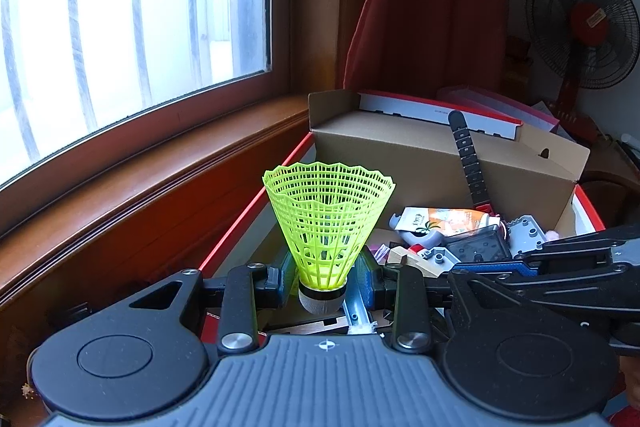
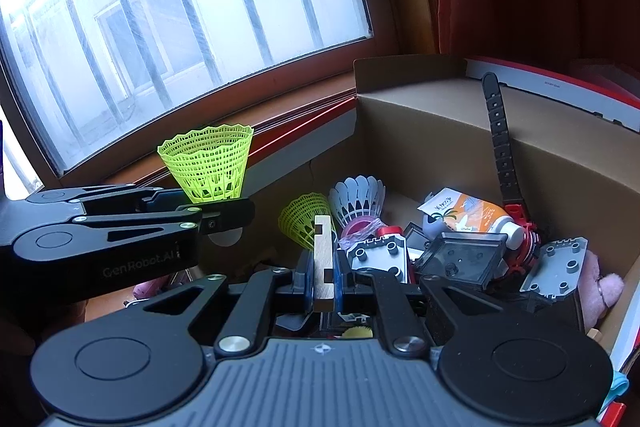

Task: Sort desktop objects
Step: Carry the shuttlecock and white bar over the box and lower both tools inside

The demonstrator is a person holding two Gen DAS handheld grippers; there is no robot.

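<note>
My left gripper [image 1: 323, 281] is shut on a neon-yellow plastic shuttlecock [image 1: 328, 219], skirt up, held above the near left part of the cardboard box [image 1: 420, 151]. In the right wrist view the same left gripper [image 2: 226, 217] and its shuttlecock [image 2: 210, 163] hang at the left, above the box's left wall. My right gripper [image 2: 323, 277] is shut on a notched wooden block [image 2: 323, 263], over the clutter inside the box [image 2: 420, 131]. Below lie a second yellow shuttlecock [image 2: 300, 219] and a white feather shuttlecock [image 2: 358, 199].
The box holds a tube [image 2: 472, 215], a black watch strap [image 2: 500, 143], grey toy bricks [image 2: 556, 267], a dark case [image 2: 460, 259] and a pink plush [image 2: 604, 287]. A wooden window sill [image 1: 140, 187] runs at the left. A fan [image 1: 580, 23] stands at the right.
</note>
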